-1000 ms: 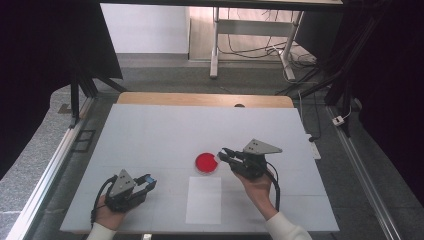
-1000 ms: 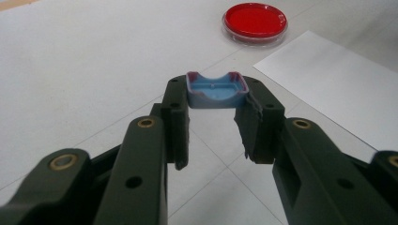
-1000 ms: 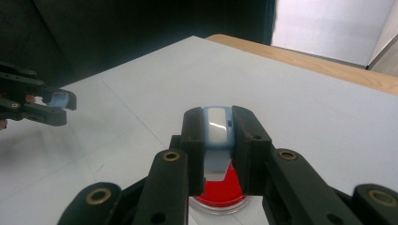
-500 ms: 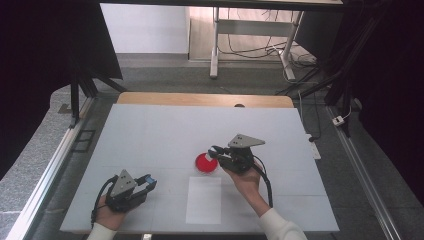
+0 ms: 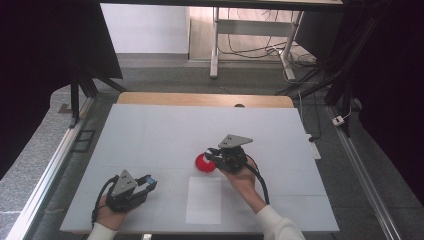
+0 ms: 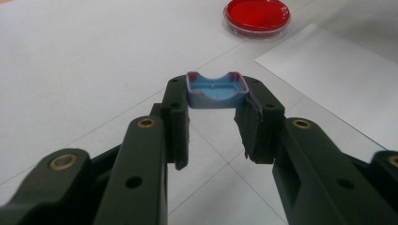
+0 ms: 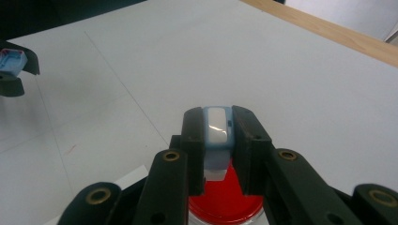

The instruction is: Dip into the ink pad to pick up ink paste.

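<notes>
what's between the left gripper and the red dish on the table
Nothing visible: bare white table lies between the left gripper, which holds a blue cap, and the red dish. The white paper sheet sits off to the side.

We see the left gripper at seven o'clock on the table, its jaws pinching a small piece at their tips. The right gripper hangs near centre, jaws clamped on another piece, pointing toward nine o'clock.
</notes>
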